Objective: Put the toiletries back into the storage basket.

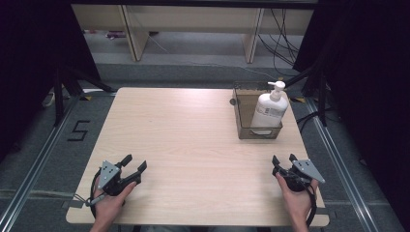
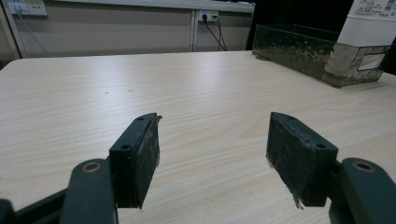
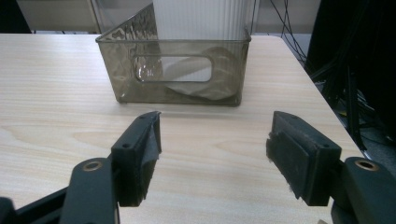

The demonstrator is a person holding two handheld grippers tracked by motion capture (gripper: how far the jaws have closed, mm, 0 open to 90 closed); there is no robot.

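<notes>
Resting near the table's [image 1: 193,125] near edge in the high view, the left gripper [image 1: 134,165] and right gripper [image 1: 284,160] both sit with jaws apart, holding nothing. A white pump bottle [image 1: 270,109] stands in a smoky clear bin [image 1: 241,126] at far right. No step looks begun; a reach for the bottle seems likely.

Left gripper view: bare wood lies ahead, with the bin [image 2: 299,51] far right.

Right gripper view: the bin's [image 3: 177,93] handle cut-out faces the jaws, just beyond them.

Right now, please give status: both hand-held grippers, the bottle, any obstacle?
Left hand-held gripper open, holding nothing. Right hand-held gripper open, facing the bin. White pump bottle upright inside the clear bin. Table between them bare.
</notes>
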